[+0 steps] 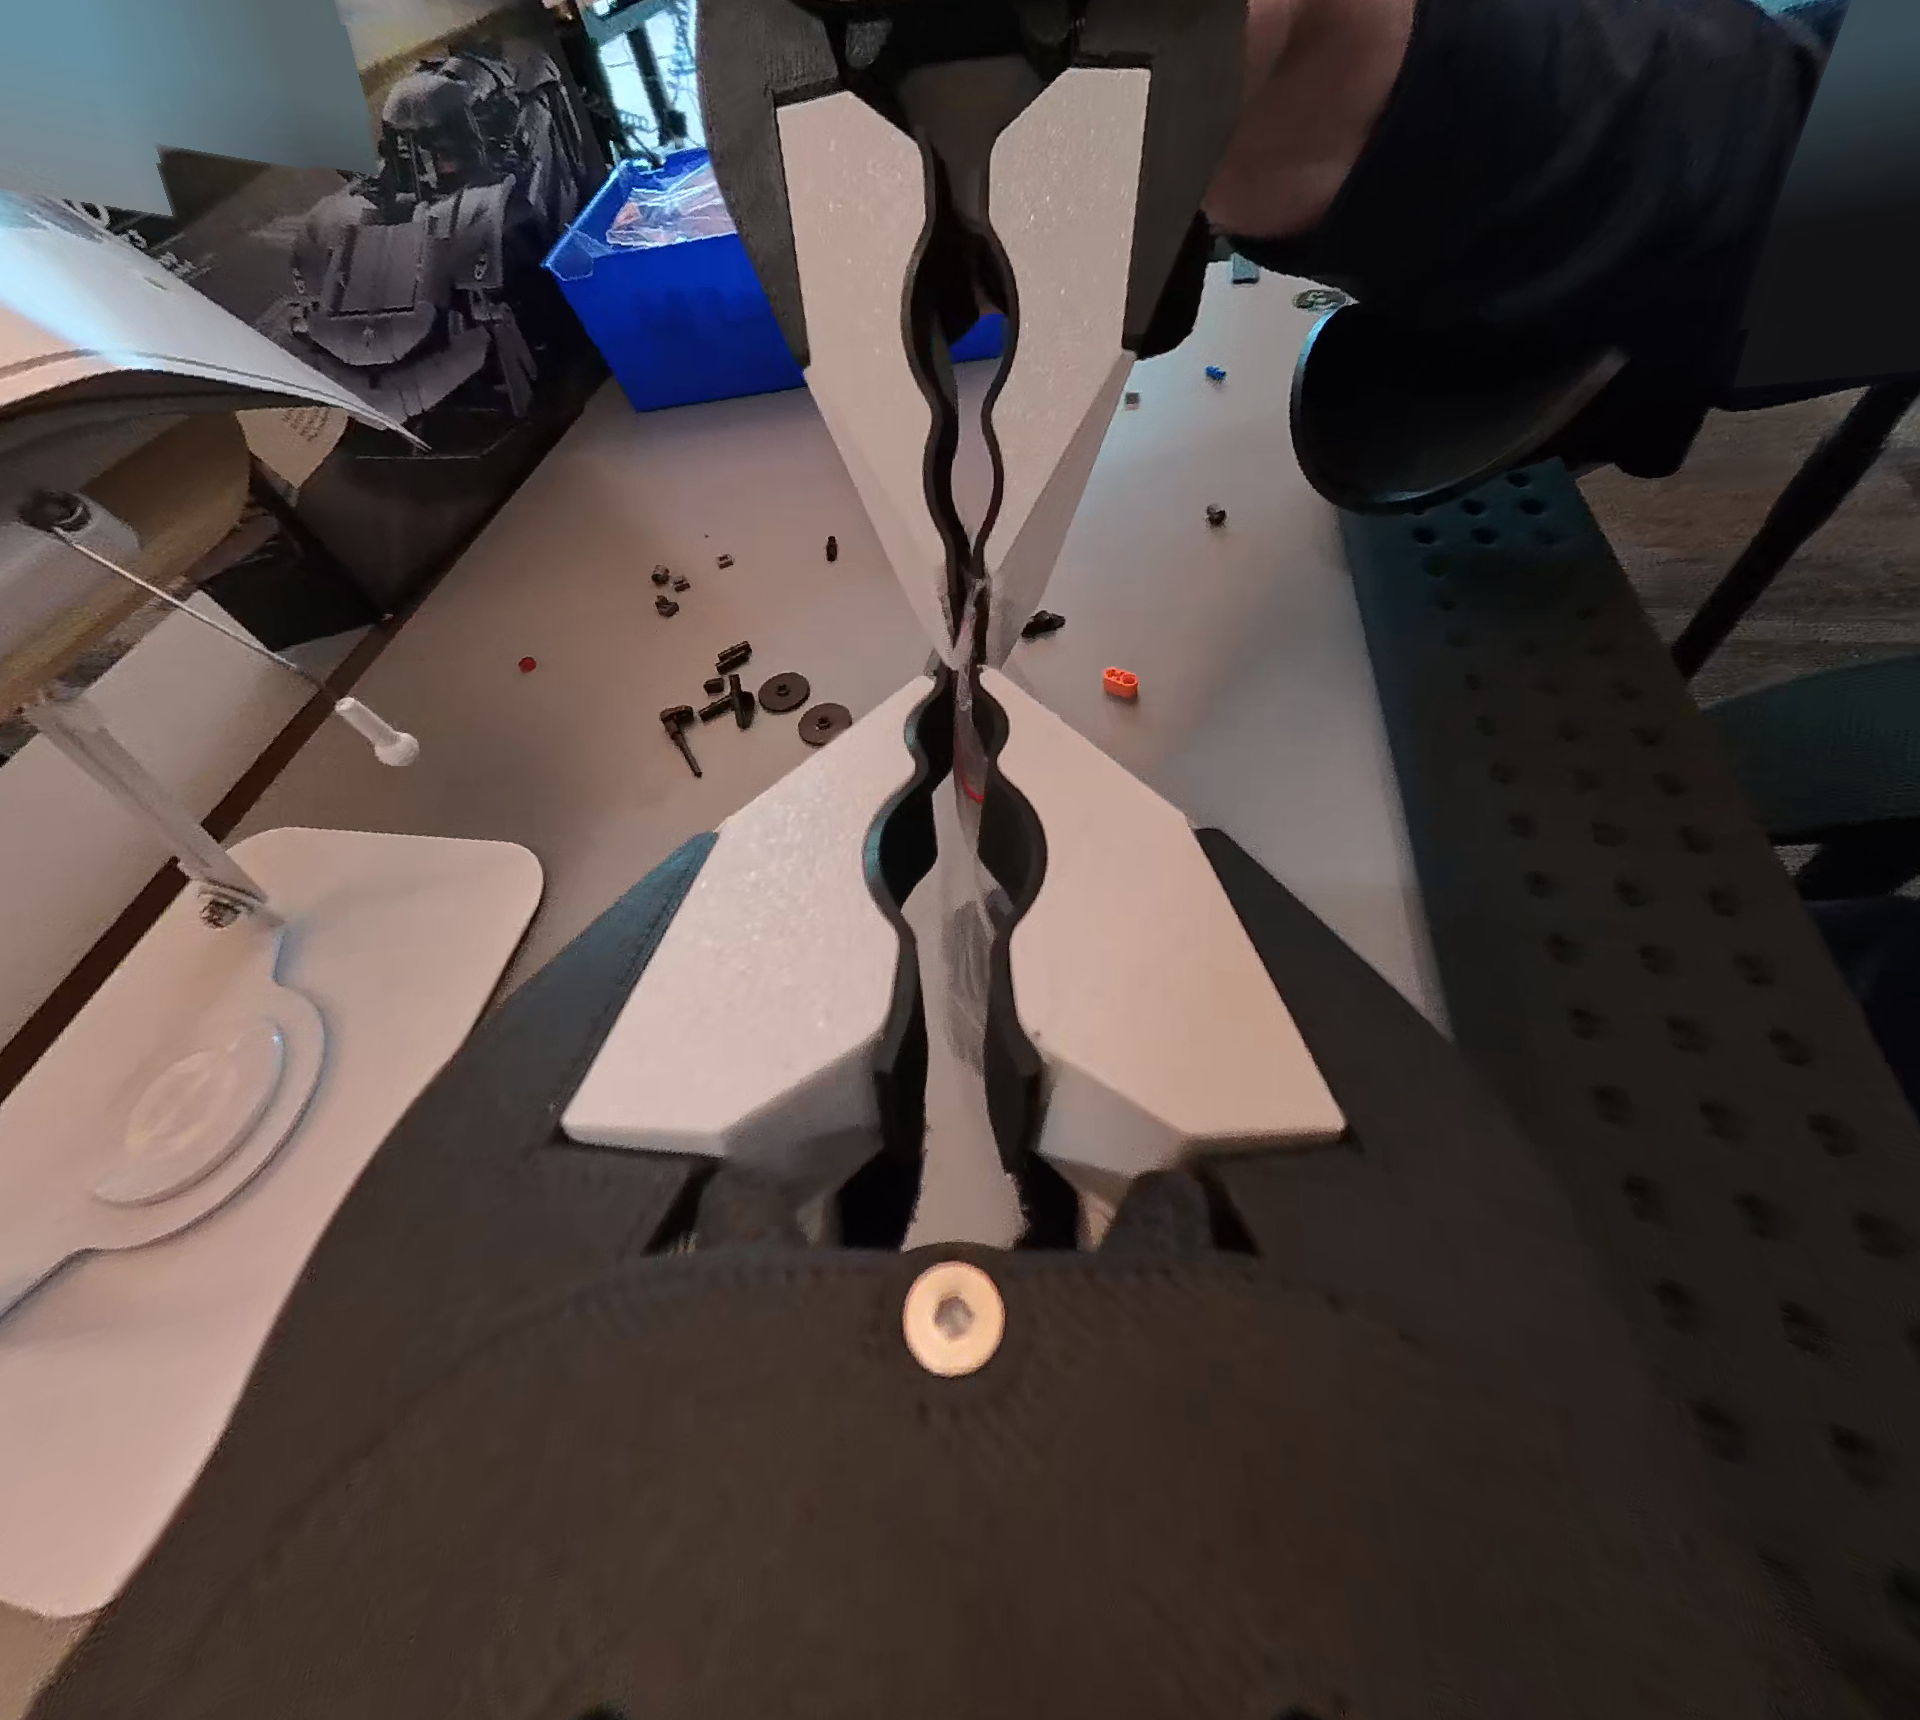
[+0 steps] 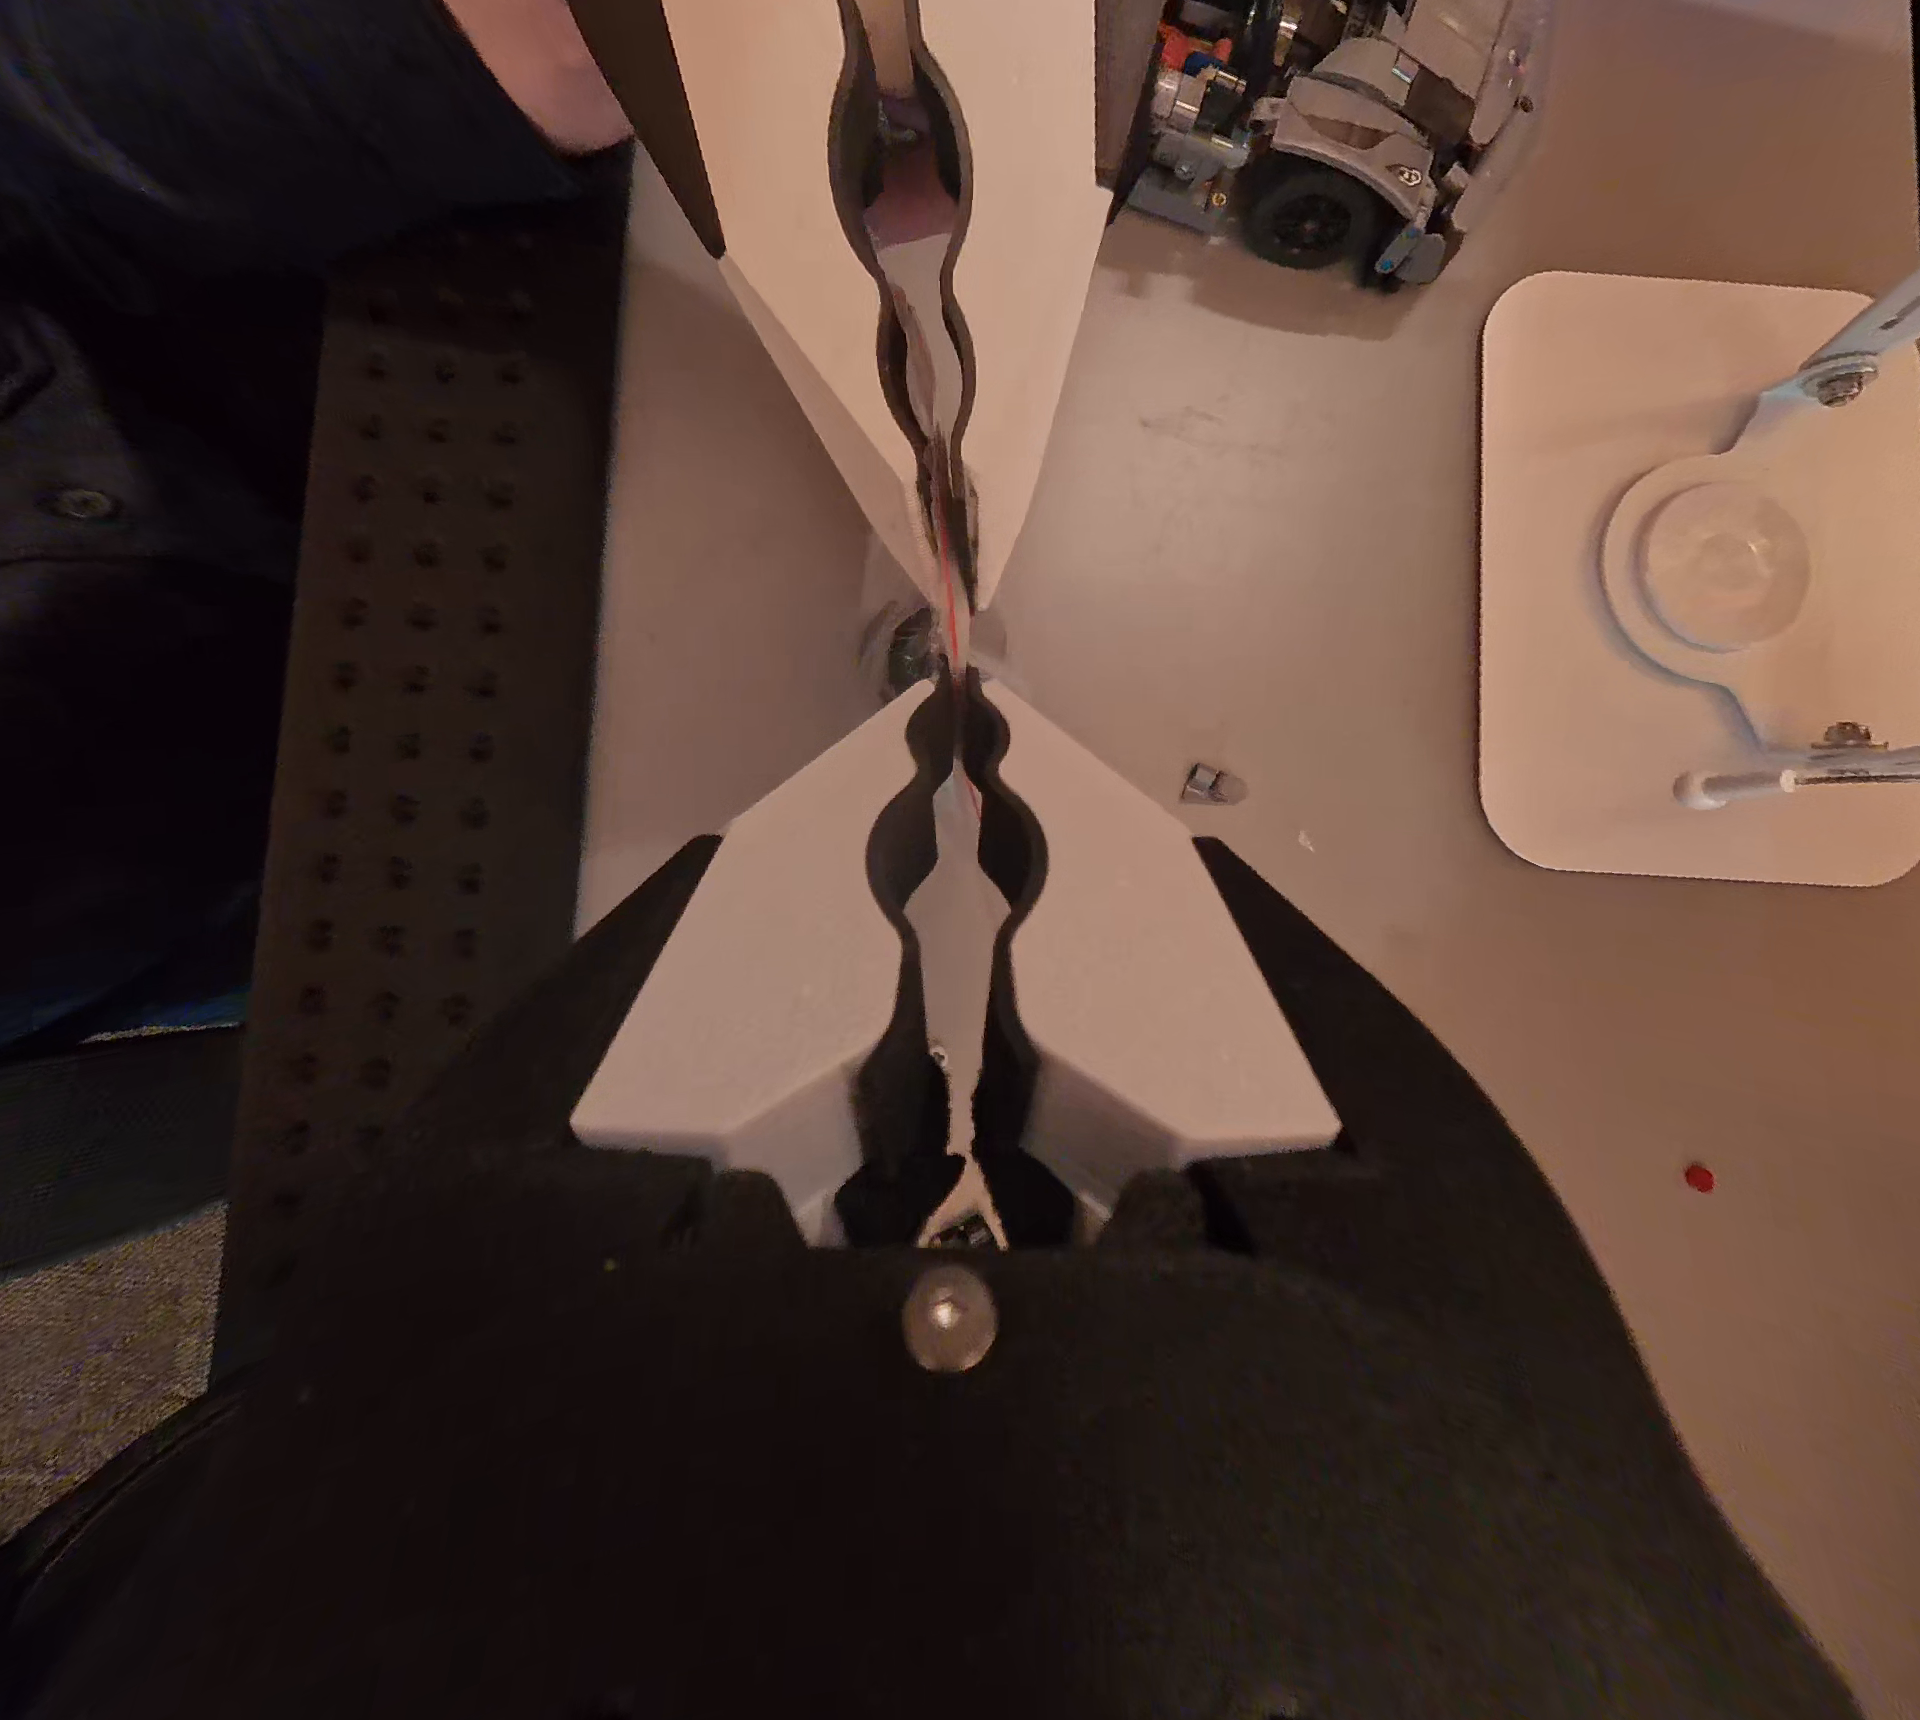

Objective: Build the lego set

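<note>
My two grippers meet tip to tip above the table's front edge, and both are shut on the same small clear plastic bag (image 1: 971, 922) with a red mark. In the left wrist view my left gripper (image 1: 961, 688) reaches up from below, and the right gripper (image 1: 971, 621) comes down from the top, held by a dark-sleeved hand. In the right wrist view my right gripper (image 2: 956, 699) is at the bottom and the left gripper (image 2: 951, 579) is opposite it, with the bag (image 2: 954, 621) stretched between them. A partly built grey Lego car (image 2: 1351, 91) stands on the table behind.
Loose black Lego parts (image 1: 748, 694), an orange piece (image 1: 1119, 681) and a red stud (image 1: 527, 663) lie on the table. A blue bin (image 1: 675, 299), the set's box (image 1: 436, 236) and a booklet (image 1: 156, 320) stand at the back left. A white stand base (image 2: 1683, 579) and a perforated black chair (image 1: 1610, 839) flank the grippers. Left and right tips are no more than a few centimetres apart. The partly built grey Lego car (image 2: 1351, 91) is about 25 cm from both grippers' fingertips.
</note>
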### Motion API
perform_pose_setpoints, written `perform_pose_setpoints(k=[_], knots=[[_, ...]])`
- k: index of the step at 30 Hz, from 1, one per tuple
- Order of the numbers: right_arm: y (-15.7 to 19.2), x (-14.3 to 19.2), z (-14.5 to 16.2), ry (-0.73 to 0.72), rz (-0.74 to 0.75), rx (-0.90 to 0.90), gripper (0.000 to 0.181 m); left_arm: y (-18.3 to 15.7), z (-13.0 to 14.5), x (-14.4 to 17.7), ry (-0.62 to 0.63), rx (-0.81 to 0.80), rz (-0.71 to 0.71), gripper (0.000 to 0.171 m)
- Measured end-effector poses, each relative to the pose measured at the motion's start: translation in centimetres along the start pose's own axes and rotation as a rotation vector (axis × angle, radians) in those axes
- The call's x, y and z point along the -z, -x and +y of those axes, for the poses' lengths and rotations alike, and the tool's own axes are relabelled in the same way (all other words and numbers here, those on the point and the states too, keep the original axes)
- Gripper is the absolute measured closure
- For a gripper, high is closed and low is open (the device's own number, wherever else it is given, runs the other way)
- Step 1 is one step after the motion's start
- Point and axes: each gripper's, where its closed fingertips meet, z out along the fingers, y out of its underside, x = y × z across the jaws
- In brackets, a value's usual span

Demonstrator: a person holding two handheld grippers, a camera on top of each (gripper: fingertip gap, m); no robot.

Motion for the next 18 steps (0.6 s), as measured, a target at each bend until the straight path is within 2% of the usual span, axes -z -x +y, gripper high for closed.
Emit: perform_pose_setpoints(k=[3, 5, 9, 10, 16, 18], knots=[[0.2, 0.1, -0.2, -0.015, -0.006, 0.0, 0.181, -0.1, -0.2, 0.2, -0.036, 0.054, 0.043, 0.171], [-0.2, 0.2, 0.7, 0.036, 0.024, 0.025, 0.176, 0.1, -0.3, 0.3, -0.048, 0.086, 0.049, 0.171], [-0.5, 0.6, 1.7, 0.044, 0.025, 0.017, 0.175, 0.2, -0.2, 0.5, -0.047, 0.104, 0.054, 0.171], [-0.6, 0.6, 1.8, 0.048, 0.029, 0.023, 0.18, 0.2, -0.1, 0.5, -0.047, 0.102, 0.053, 0.171], [-0.3, 0.5, 1.8, 0.071, 0.034, 0.028, 0.181, 0.2, -0.4, 0.7, -0.066, 0.078, 0.043, 0.171], [-0.4, 0.2, 1.9, 0.072, 0.028, 0.023, 0.181, 0.0, -0.8, 0.5, -0.088, 0.074, 0.051, 0.161]])
